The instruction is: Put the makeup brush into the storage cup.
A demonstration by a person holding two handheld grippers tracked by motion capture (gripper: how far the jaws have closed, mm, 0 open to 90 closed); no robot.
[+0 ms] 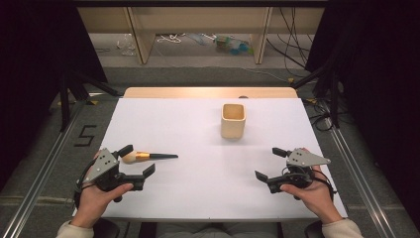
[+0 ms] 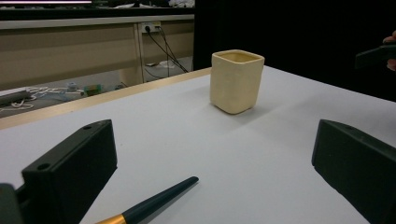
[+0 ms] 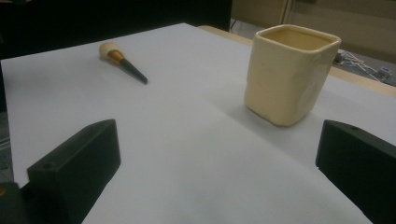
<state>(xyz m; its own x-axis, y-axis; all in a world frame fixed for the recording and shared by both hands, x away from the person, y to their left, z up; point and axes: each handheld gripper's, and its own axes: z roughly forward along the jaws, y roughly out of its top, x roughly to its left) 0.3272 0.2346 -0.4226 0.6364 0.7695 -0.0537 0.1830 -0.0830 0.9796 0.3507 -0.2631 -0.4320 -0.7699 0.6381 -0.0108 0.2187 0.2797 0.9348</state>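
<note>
1. Hands at the near edge of the high view each carry a gripper. The left gripper (image 1: 134,160) stands with its jaws spread wide and nothing between them; the brush-like tool (image 1: 147,157) lies on the white bench (image 1: 198,144) just beside its far jaw, round pale head toward that jaw, dark handle pointing to the middle. The right gripper (image 1: 267,163) is likewise wide open and empty, well apart from the cream cup (image 1: 233,120), which stands upright farther back.

2. Left gripper view: both black jaws rise wide apart, holding nothing. The tool's dark handle (image 2: 159,199) lies low between them, nearer the left jaw, apart from it. Closing on that thin, tapered handle could make it roll or squirt out; a jaw tip grazing it first could push it away.

3. Right gripper view: the jaws are fully apart and bare. The cup (image 3: 287,74) stands near the right jaw, the tool (image 3: 122,61) far off. A careless sweep could tip the cup.
</note>
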